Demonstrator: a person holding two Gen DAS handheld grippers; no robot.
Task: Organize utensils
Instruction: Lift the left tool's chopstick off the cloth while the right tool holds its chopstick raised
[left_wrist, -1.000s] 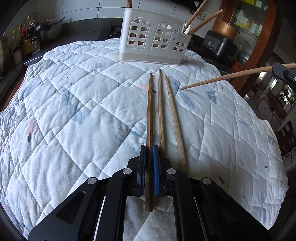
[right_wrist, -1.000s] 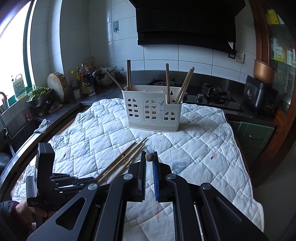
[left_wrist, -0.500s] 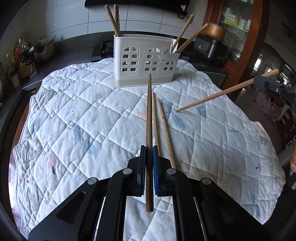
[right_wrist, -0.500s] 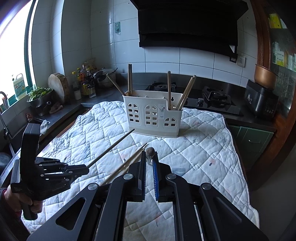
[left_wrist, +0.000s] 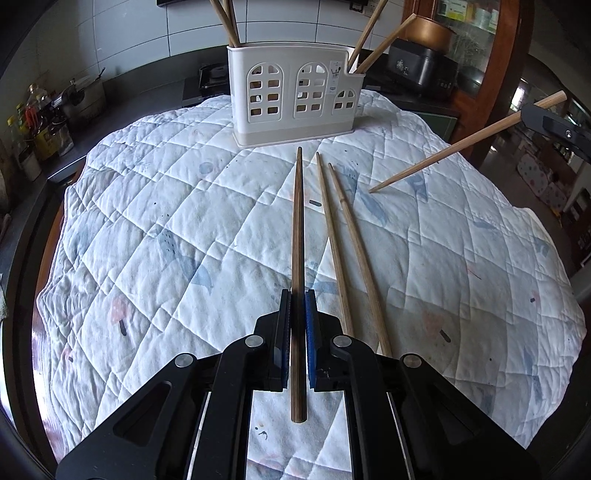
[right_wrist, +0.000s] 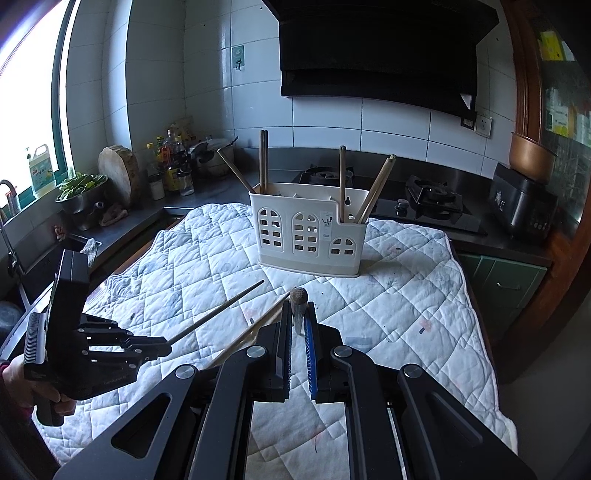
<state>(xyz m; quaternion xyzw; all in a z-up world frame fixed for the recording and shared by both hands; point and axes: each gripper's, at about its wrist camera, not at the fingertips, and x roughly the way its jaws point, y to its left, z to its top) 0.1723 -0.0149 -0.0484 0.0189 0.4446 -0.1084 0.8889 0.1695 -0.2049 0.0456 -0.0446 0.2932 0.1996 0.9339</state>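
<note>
My left gripper (left_wrist: 297, 295) is shut on a dark wooden chopstick (left_wrist: 297, 229) and holds it above the quilt, tip toward the white utensil holder (left_wrist: 295, 99). Two lighter chopsticks (left_wrist: 343, 236) lie on the quilt just right of it. My right gripper (right_wrist: 297, 308) is shut on a light chopstick (left_wrist: 454, 147), seen end-on in its own view (right_wrist: 298, 295) and slanting down over the quilt's right side in the left wrist view. The holder (right_wrist: 308, 230) has several chopsticks standing in it. The left gripper with its chopstick shows at the lower left of the right wrist view (right_wrist: 162, 345).
The white quilted cloth (left_wrist: 166, 229) covers the table. Behind the holder are a gas stove (right_wrist: 432, 195), a dark rice cooker (right_wrist: 524, 206) and bottles and a cutting board (right_wrist: 118, 173) at the left counter. The table's right edge drops off by a wooden cabinet (left_wrist: 491, 74).
My left gripper has lifted the dark chopstick off the quilt, away from the two lighter ones. My right gripper has risen slightly with its chopstick.
</note>
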